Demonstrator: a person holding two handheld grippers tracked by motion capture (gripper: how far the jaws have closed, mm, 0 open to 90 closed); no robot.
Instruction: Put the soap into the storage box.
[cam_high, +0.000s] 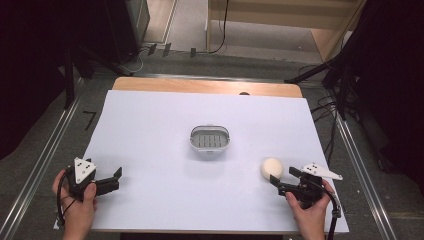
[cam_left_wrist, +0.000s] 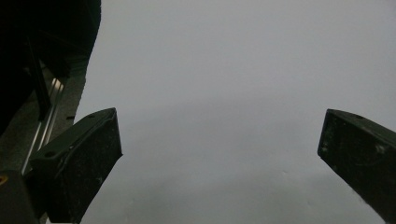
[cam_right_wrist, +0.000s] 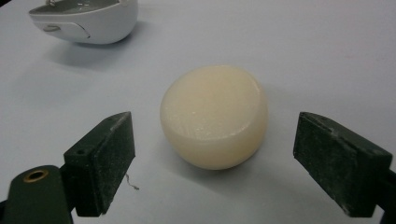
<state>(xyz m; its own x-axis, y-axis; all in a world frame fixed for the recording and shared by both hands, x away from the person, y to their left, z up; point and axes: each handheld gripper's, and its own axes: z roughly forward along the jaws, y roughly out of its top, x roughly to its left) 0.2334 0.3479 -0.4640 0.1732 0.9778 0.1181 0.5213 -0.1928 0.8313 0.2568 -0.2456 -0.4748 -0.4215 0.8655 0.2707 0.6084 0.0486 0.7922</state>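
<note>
Round, cream-coloured bar of soap lies on the white table sheet, lower right of the high view. Surface smooth and matte, slightly pitted; top flattened, sides bulging, a soft edge along its near rim. Right gripper sits low, just before the soap, jaws spread wide on either side and apart from it. Grey-and-white oval soap dish stands mid-frame, well apart. Left gripper, lower left, jaws likewise spread, holding nothing.
</note>
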